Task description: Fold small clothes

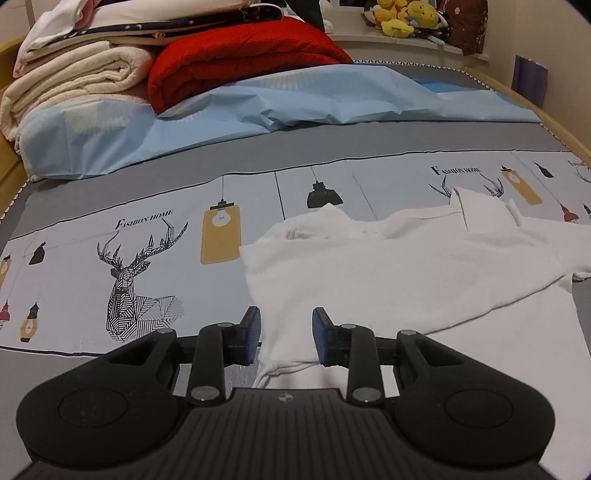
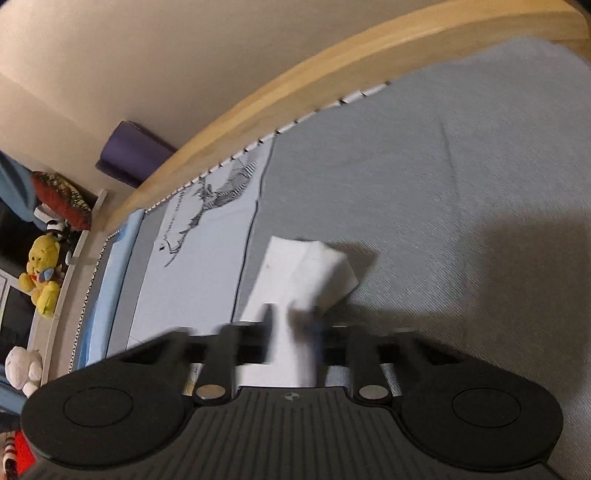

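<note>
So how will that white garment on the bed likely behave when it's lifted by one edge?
The white garment looks thin and creased, so it should hang limp. Pinched in the right gripper, its end droops already. It seems light, and will probably drag across the bedsheet without slipping much.

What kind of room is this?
Most likely a bedroom: a bed with a printed sheet and wooden frame, folded blankets stacked at one end, and plush toys on a ledge.
</note>
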`<state>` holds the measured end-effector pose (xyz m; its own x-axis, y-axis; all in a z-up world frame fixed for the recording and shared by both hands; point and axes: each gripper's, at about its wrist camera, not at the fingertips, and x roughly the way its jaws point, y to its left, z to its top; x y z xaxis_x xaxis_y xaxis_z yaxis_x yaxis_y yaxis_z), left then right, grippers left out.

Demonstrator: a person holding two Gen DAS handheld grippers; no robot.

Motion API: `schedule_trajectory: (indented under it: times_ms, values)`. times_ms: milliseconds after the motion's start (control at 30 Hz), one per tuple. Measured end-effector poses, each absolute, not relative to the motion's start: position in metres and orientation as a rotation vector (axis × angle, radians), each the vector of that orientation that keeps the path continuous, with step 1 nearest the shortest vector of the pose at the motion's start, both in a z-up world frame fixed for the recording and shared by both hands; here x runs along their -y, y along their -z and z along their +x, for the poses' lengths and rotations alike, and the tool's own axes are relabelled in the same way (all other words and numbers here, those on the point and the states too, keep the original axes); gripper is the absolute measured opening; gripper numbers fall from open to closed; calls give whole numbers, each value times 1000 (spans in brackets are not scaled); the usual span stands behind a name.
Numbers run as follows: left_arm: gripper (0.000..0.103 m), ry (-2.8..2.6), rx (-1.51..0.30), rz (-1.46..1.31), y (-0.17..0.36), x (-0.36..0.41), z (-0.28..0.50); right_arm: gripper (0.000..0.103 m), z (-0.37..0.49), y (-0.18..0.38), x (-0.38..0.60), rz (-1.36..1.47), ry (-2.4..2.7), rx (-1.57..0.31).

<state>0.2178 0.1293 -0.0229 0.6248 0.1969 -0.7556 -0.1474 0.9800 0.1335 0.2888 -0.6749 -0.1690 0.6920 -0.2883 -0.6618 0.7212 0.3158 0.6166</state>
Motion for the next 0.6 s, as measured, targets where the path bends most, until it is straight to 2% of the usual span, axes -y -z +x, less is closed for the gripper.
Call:
schedule_trajectory:
  times_ms: [167, 300, 467, 600]
  values:
    - [34, -207, -895, 57, 24, -135, 221, 5, 300, 138, 661, 970, 745, -421]
    - [34, -217, -915, 27, 24, -141, 220, 5, 319, 85, 612, 808, 649, -358]
    - [34, -210, -913, 2, 20, -149, 212, 5, 351, 18, 497, 523, 359, -299]
    - [34, -206, -921, -26, 18, -159, 202, 5, 362, -9, 364, 353, 64, -291]
